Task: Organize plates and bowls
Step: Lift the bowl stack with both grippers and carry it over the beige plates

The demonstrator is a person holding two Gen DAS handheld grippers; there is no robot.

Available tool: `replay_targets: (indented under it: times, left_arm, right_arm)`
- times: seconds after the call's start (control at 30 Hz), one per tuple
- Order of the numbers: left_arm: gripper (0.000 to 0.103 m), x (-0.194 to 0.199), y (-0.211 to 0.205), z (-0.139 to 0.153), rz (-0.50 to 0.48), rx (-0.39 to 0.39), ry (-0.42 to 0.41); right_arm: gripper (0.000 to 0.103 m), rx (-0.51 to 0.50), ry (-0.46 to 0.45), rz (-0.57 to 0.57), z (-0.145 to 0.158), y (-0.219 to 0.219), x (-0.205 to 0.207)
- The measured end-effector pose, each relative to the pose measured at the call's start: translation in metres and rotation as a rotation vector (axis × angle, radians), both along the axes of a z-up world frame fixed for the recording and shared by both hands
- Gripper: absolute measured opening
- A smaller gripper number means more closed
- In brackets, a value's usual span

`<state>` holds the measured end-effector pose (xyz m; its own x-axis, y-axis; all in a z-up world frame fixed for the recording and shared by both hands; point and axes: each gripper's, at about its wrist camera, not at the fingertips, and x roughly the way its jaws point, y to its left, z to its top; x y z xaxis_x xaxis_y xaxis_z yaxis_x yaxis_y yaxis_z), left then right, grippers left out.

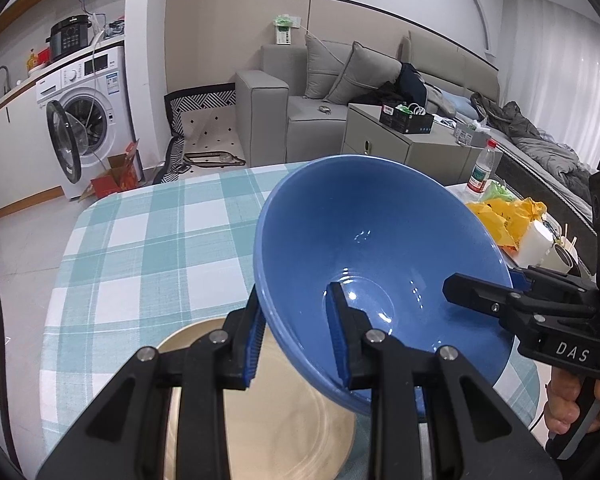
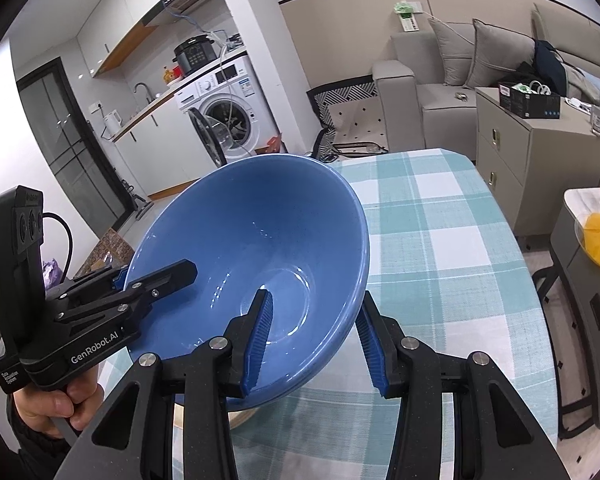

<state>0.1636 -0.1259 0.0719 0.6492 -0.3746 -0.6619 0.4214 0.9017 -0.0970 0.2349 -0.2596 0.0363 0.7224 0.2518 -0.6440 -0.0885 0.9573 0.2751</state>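
A large blue bowl point(image 1: 364, 240) hangs tilted above the checked tablecloth point(image 1: 140, 240), held from both sides. My left gripper point(image 1: 296, 300) is shut on its left rim, one pad inside the bowl and one outside. My right gripper point(image 1: 480, 284) clamps the opposite rim, with a hand on its handle. In the right wrist view the bowl point(image 2: 252, 232) fills the middle. There my right gripper point(image 2: 316, 300) straddles the near wall, and the left gripper point(image 2: 156, 272) bites the far left rim. A beige plate point(image 1: 268, 420) lies on the table right under the bowl.
A low side table to the right holds a yellow bag point(image 1: 500, 216), a water bottle point(image 1: 482, 168) and a white cup point(image 1: 536, 244). Beyond the table point(image 2: 440, 260) stand a grey cabinet point(image 2: 532, 148), a sofa and a washing machine point(image 1: 84, 104) with its door open.
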Motion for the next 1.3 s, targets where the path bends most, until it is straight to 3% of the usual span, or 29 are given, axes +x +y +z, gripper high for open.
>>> replay_targets:
  times: [0.83,1.3]
  left_arm:
    - [0.028,-0.018,0.077,-0.009,0.149,0.011,0.008]
    - [0.028,-0.014,0.094,-0.033,0.195,0.023,0.057]
  right_arm:
    - [0.044,-0.007,0.014,0.136,-0.007,0.077,0.015]
    - [0.044,-0.004,0.069,0.177,-0.033,0.096,0.032]
